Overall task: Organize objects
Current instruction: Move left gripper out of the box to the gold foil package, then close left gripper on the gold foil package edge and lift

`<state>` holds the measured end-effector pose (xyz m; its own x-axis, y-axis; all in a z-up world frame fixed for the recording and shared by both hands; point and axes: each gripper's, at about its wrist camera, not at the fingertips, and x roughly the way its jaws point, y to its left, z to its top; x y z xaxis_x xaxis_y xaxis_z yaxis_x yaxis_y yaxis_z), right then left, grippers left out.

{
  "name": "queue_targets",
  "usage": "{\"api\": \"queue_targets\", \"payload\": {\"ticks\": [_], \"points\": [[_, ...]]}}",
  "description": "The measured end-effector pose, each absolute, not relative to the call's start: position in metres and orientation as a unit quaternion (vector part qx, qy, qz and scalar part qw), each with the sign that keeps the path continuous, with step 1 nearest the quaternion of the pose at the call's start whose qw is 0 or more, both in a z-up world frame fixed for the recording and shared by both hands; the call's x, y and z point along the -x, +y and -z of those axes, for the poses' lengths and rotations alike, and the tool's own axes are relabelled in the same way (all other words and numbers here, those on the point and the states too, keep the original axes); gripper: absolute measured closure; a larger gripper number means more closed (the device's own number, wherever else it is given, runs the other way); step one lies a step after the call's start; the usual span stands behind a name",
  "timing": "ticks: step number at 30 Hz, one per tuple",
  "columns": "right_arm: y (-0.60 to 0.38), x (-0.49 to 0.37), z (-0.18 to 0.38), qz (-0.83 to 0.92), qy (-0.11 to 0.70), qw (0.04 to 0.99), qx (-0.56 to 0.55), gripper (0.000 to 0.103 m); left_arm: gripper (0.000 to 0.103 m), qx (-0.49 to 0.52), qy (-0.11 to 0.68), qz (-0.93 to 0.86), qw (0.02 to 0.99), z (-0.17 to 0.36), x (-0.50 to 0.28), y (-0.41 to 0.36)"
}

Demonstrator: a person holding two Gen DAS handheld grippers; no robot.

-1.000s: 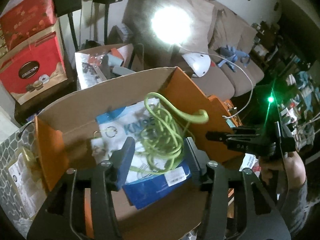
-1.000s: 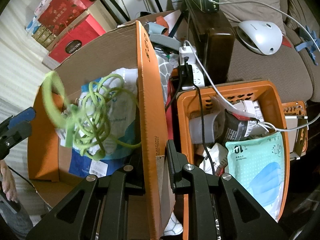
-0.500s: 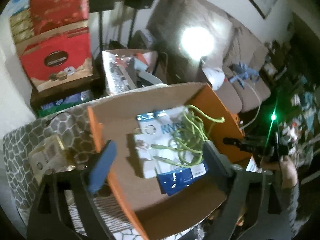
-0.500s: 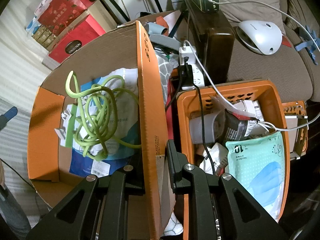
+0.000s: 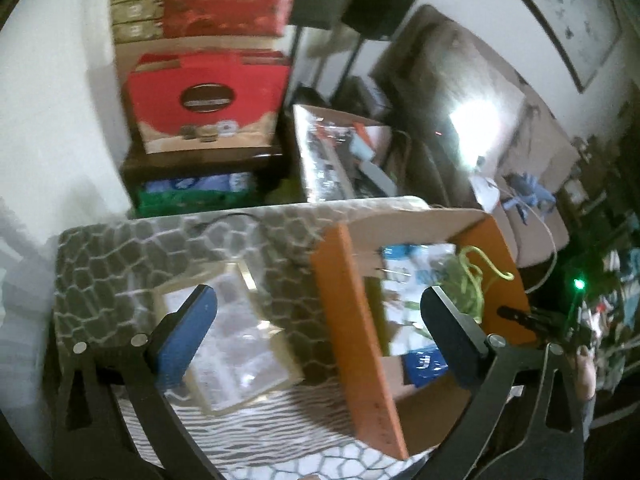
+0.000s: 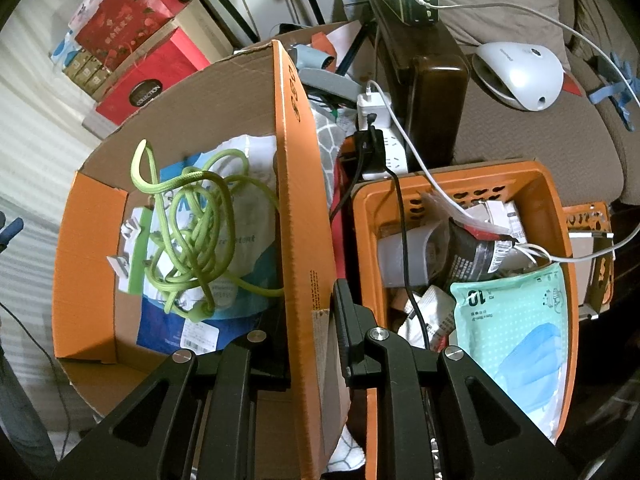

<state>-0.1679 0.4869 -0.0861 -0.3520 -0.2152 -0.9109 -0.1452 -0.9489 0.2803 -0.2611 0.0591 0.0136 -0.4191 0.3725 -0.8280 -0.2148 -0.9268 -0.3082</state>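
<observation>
Green cord is piled in a loose tangle inside the cardboard box, on top of a blue and white packet. The box is seen to the left of the right gripper's jaws and a little ahead of them.

The right gripper is closed on the orange flap of the box — the flap stands upright between the two jaws and runs straight ahead from them. Just right of the jaws an orange basket is seen, filled with a mint-green mask pack, wrappers and cables.

The left gripper is held wide apart and nothing is gripped. A clear plastic packet is seen between its jaws, close to the blue-padded left finger, lying on a grey patterned cloth. The other orange flap of the box also stands between the jaws, nearer the right one. The cord is seen ahead of the right jaw, inside the box. The left view is blurred.

Far ahead, red gift boxes are stacked by the wall.
</observation>
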Motion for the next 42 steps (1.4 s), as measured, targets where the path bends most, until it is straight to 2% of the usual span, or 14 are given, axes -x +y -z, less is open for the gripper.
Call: {"api": "queue_targets", "payload": {"ticks": [11,15,19,23,30,34,39,41,42], "points": [[0.485,0.168,0.09,0.804,-0.153,0.017,-0.574,0.086,0.001,0.533,-0.117,-0.83,0.116,0.025,0.295,0.008],[0.485,0.167,0.1,0.799,-0.155,0.016,-0.581,0.086,0.002,0.549,-0.107,-0.822,0.107,0.045,0.297,0.003],[0.487,0.165,0.101,0.8,-0.163,0.015,-0.577,0.086,0.007,0.57,-0.089,-0.811,0.095,0.067,0.291,-0.002],[0.487,0.165,0.1,0.8,-0.159,0.015,-0.578,0.086,0.018,0.595,-0.081,-0.795,0.091,0.092,0.277,-0.007],[0.487,0.165,0.094,0.802,-0.156,0.014,-0.576,0.086,0.02,0.619,-0.111,-0.771,0.101,0.119,0.259,-0.012],[0.489,0.165,0.09,0.805,-0.157,0.014,-0.572,0.086,0.033,0.627,-0.121,-0.762,0.104,0.127,0.256,-0.009],[0.489,0.166,0.084,0.808,-0.151,0.014,-0.569,0.087,0.056,0.612,-0.118,-0.774,0.107,0.121,0.254,-0.005],[0.488,0.166,0.083,0.808,-0.15,0.015,-0.569,0.087,0.072,0.603,-0.114,-0.783,0.104,0.116,0.253,-0.006],[0.488,0.166,0.083,0.808,-0.149,0.015,-0.569,0.087,0.075,0.601,-0.115,-0.784,0.104,0.115,0.253,-0.007]]}}
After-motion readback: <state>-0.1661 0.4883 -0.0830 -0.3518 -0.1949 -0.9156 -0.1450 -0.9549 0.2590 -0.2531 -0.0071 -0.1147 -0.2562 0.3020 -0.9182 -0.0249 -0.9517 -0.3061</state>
